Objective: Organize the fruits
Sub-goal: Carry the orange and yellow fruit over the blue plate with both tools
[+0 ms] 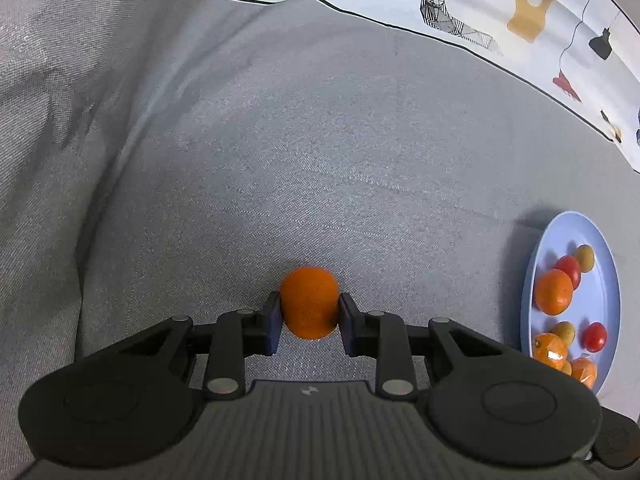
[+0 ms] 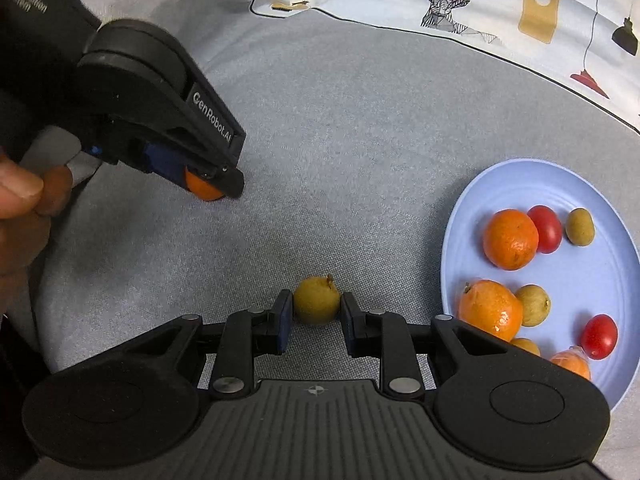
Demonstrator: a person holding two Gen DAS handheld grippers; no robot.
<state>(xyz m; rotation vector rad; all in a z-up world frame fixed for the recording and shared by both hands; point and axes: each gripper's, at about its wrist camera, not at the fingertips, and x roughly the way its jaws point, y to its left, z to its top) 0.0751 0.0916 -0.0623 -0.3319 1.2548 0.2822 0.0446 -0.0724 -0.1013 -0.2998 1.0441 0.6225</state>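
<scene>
While the blue plate (image 2: 472,200) already holds several fruits, the left gripper (image 1: 309,312) clenches an orange (image 1: 309,304) well left of it and the right gripper (image 2: 316,308) clamps a yellow-brown fruit (image 2: 316,300) just beside its rim, likely both bound there

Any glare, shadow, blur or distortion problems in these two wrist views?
Left wrist view: strong fisheye bending, dark corners; the blue plate throws a soft shadow to its left, and the orange in the left gripper is sharp. Right wrist view: same bending, glare on a wrapped orange, and the hand at the left edge is blurred.
</scene>
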